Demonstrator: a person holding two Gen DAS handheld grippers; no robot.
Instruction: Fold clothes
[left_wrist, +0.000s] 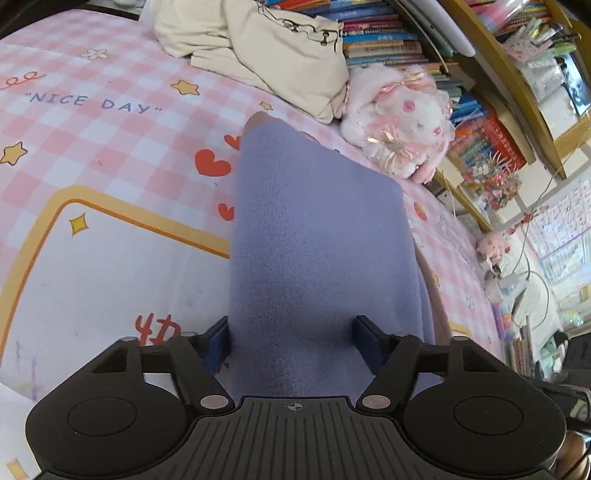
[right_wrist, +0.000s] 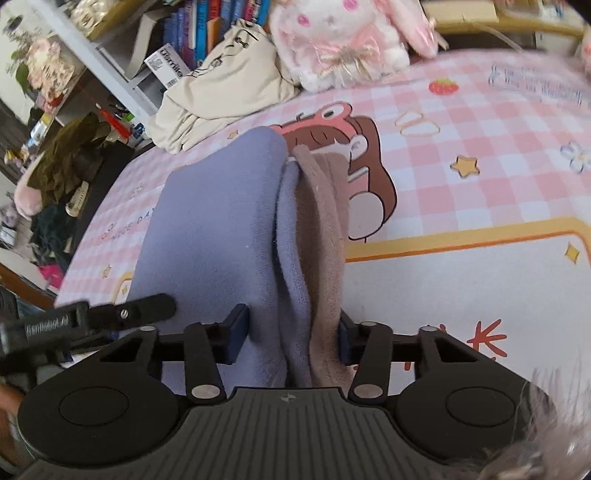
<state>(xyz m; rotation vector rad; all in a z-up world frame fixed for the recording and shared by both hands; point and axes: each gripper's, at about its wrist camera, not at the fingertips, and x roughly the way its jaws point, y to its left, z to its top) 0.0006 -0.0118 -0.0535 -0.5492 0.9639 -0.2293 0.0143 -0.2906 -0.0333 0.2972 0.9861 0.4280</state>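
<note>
A lavender fleece garment lies folded in a long strip on the pink checked bedsheet, running away from the camera. My left gripper has its blue pads against both sides of the near end and is shut on it. In the right wrist view the same lavender garment shows a taupe layer along its right edge. My right gripper is shut on both layers at their near end. Part of the other black gripper body pokes in from the left.
A cream garment lies crumpled at the bed's far edge beside a pink and white plush rabbit. Bookshelves packed with books stand behind them. More bedsheet stretches to the right of the garment.
</note>
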